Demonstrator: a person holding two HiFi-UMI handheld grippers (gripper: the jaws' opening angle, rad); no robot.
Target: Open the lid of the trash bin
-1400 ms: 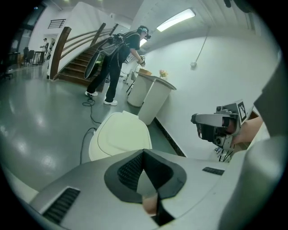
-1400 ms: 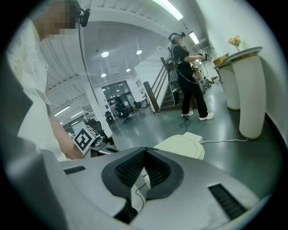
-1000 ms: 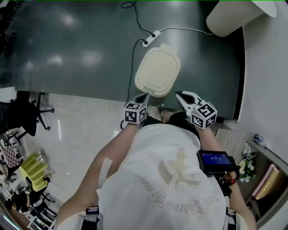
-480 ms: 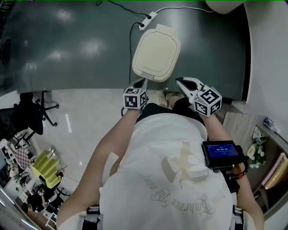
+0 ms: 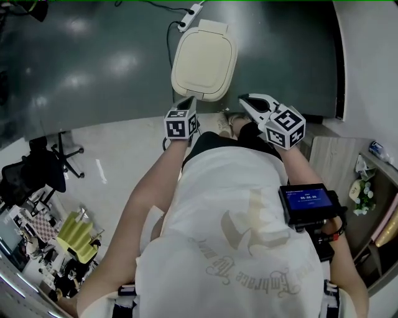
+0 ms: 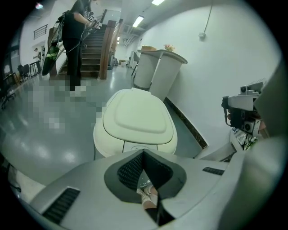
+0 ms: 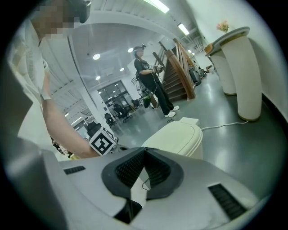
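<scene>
A cream trash bin (image 5: 204, 59) stands on the dark floor in front of me, its lid (image 6: 135, 114) down flat. My left gripper (image 5: 186, 100) hovers just short of the bin's near edge, jaws shut on nothing. My right gripper (image 5: 246, 99) is held to the right of the bin's near corner, also shut and empty. In the right gripper view the bin (image 7: 177, 134) lies beyond the closed jaws, with the left gripper's marker cube (image 7: 102, 141) to its left. Neither gripper touches the bin.
A power strip with its cable (image 5: 189, 11) lies on the floor behind the bin. Tall white stands (image 6: 157, 69) sit along the wall at the right. A person in black (image 6: 74, 40) stands by the stairs. An office chair (image 5: 37, 168) is at the left.
The bin has drawn nearer to both grippers, and the left gripper now reaches its near edge. The lid stays down and both grippers stay shut.
</scene>
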